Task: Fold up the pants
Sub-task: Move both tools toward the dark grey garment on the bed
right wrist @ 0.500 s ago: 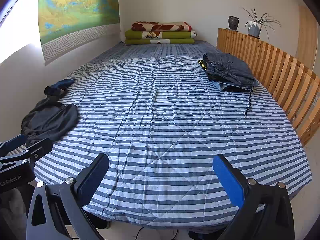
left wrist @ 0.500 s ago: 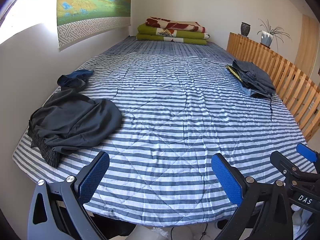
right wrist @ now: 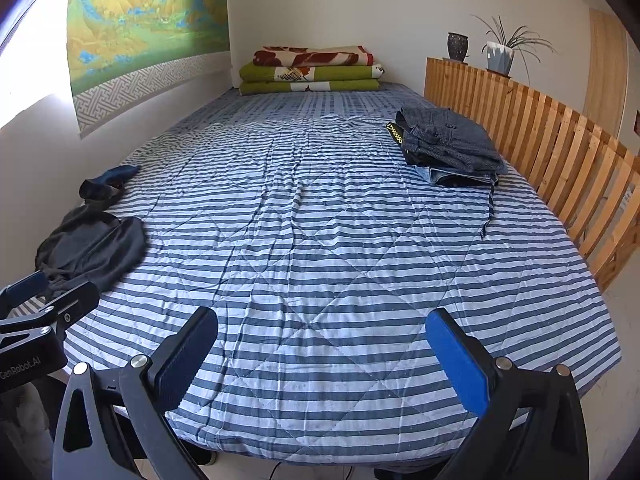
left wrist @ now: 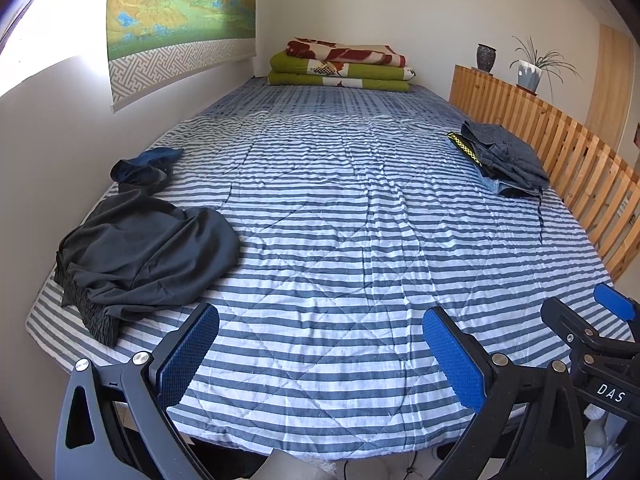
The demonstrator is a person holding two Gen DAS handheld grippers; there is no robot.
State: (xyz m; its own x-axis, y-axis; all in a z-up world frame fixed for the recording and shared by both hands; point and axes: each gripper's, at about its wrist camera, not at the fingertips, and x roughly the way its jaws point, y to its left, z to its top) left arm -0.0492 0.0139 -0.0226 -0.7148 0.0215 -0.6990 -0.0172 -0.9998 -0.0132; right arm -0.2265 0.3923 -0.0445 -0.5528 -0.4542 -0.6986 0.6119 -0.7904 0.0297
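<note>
Bed layout, as you face it

On the quilt (left wrist: 340,240): your crumpled pants (left wrist: 148,248) near left, folded stack (left wrist: 504,160) far right beside the slatted rail (left wrist: 560,148), blankets (left wrist: 340,66) at the far end.

A home bedroom: a striped quilted bed (left wrist: 320,240), folded blankets (left wrist: 340,66), a wall scroll (left wrist: 180,12) and a potted plant (left wrist: 530,72).
</note>
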